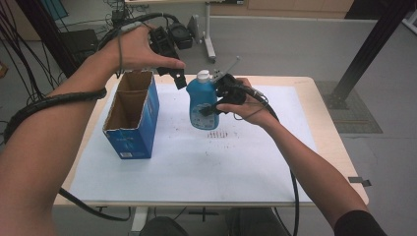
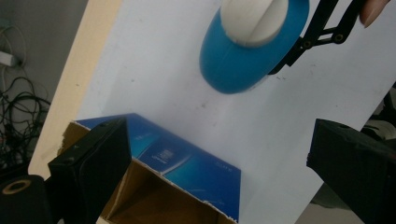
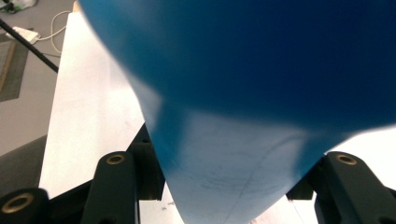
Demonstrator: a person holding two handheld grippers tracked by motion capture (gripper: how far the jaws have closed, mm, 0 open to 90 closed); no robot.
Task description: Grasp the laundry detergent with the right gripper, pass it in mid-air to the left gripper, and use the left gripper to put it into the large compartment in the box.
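Observation:
My right gripper (image 1: 210, 107) is shut on a blue bottle (image 1: 200, 101) with a white cap, holding it upright just above the white sheet (image 1: 196, 162) near the middle of the table. In the right gripper view the bottle (image 3: 261, 70) sits between both jaws of that gripper (image 3: 231, 189). An open blue cardboard box (image 1: 132, 115) stands upright to the left of the bottle. My left gripper (image 1: 179, 78) hovers over the gap between box and bottle, open with nothing between its jaws. In the left gripper view this gripper (image 2: 222, 165) looks down on the box (image 2: 187, 163) and the bottle (image 2: 252, 51).
The white sheet covers most of a light wooden table (image 1: 327, 113). Black cables (image 1: 49, 101) trail along the left forearm and off the left edge. A dark metal post (image 1: 364, 54) stands on the floor at the right, and equipment sits behind the table.

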